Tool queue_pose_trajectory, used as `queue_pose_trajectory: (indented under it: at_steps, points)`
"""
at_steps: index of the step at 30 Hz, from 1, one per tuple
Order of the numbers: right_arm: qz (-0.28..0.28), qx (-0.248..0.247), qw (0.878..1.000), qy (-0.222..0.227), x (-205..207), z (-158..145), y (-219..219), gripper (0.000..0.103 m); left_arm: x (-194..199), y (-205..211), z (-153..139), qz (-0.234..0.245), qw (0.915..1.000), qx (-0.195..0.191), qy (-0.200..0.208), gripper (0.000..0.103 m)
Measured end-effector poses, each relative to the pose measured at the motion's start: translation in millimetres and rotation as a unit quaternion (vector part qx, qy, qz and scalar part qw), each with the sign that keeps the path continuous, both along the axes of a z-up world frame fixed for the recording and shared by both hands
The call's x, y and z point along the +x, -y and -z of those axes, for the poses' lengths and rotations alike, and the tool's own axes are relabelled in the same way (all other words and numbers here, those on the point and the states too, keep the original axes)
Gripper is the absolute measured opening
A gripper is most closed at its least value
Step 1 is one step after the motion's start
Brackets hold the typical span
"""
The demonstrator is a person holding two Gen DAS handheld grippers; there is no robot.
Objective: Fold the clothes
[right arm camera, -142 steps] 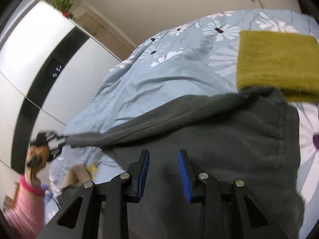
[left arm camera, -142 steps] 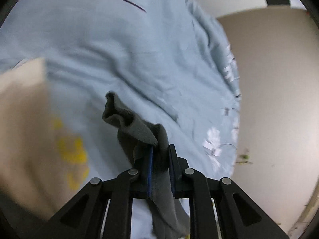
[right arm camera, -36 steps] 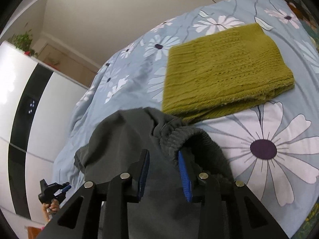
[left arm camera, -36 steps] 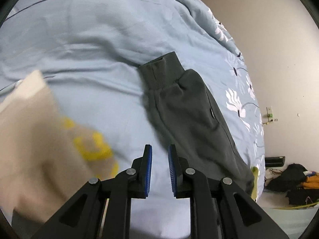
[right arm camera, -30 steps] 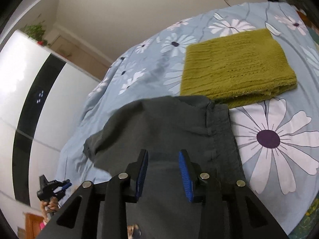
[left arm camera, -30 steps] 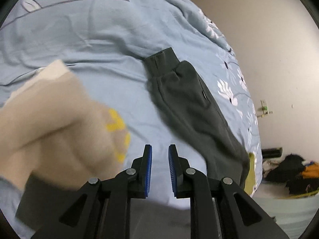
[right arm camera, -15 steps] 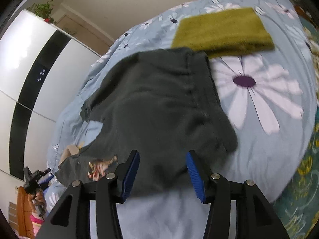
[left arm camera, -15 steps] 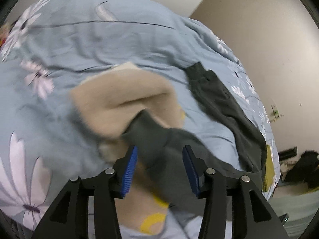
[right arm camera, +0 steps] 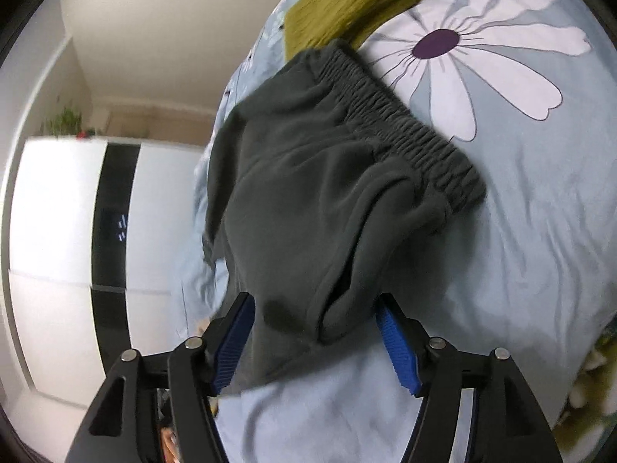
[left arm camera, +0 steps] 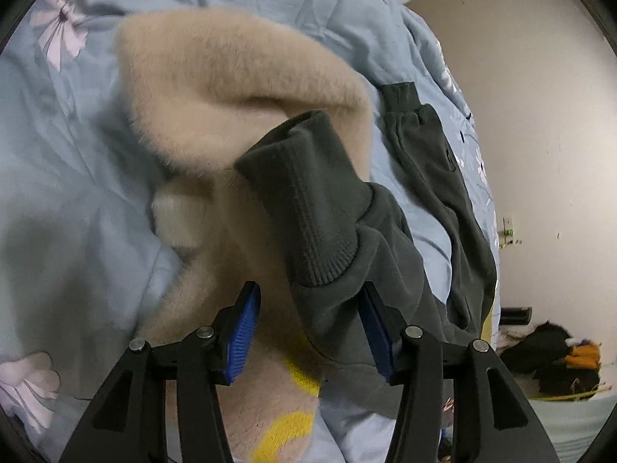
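We see dark grey sweatpants (left arm camera: pixel 435 200) spread on a bed with a light blue floral duvet (left arm camera: pixel 77 193). In the left wrist view the left gripper (left arm camera: pixel 310 332) has its blue-padded fingers (left arm camera: pixel 243 332) spread wide, gripping nothing; one ribbed leg cuff (left arm camera: pixel 308 196) lies between and ahead of them, draped over a fluffy beige garment (left arm camera: pixel 231 73) with yellow markings. The other trouser leg (left arm camera: pixel 443 177) runs along the duvet toward the bed's far right edge, its cuff just beside the beige garment. Whether the fingers touch the cloth we cannot tell.

In the right wrist view the right gripper (right arm camera: pixel 316 343) is also spread wide, fingers (right arm camera: pixel 397 347) released, straddling the bunched upper part of the sweatpants (right arm camera: pixel 300 193). The elastic waistband (right arm camera: pixel 401 115) lies across the duvet (right arm camera: pixel 540 231) next to a big white flower print. An olive-green knit (right arm camera: pixel 347 0) sits folded just beyond the waistband, touching or overlapping it; we cannot tell which. A white wardrobe with a black stripe (right arm camera: pixel 69 231) stands beyond the bed's left edge. A dark pile of clothing (left arm camera: pixel 551 362) lies on the floor past the bed in the left wrist view.
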State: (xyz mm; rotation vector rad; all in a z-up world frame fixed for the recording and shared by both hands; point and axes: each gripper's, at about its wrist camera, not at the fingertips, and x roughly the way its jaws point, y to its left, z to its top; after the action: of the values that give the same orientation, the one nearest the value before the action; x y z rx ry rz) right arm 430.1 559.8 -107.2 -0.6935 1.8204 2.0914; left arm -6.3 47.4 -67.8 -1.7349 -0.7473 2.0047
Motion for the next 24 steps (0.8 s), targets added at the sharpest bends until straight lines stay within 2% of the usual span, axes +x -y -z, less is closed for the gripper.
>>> queue_pose_trajectory:
  at_steps: [2,4,7,9,12,17,20,24]
  points:
    - [0.011,0.001,1.0,-0.005,0,-1,1,0.063,1,3,-2,-0.005,0.9999,0.015,0.002,0.023]
    - [0.019,0.008,1.0,-0.004,0,-4,3,0.032,3,4,-7,-0.008,0.9999,0.014,-0.003,0.012]
    - [0.033,0.006,0.999,-0.038,7,-17,2,0.011,4,6,-21,-0.019,0.9992,0.035,-0.002,0.008]
    - [0.041,0.01,0.997,-0.065,11,-31,-1,0.01,-1,8,-34,-0.027,0.9972,0.069,0.006,0.008]
    - [0.039,0.04,0.994,-0.092,7,-65,-10,0.01,-20,1,-58,-0.033,0.9962,0.078,0.02,0.008]
    - [0.032,0.027,0.997,-0.066,-29,-90,-38,0.01,-76,-44,-71,-0.057,0.9947,0.049,0.07,0.008]
    - [0.027,0.025,0.998,-0.045,-54,-104,-57,0.01,-113,-81,-74,-0.067,0.9952,0.021,0.069,0.008]
    - [0.016,0.042,0.999,0.002,-95,-121,-86,0.01,-157,-134,-70,-0.054,0.9966,-0.036,0.051,0.008]
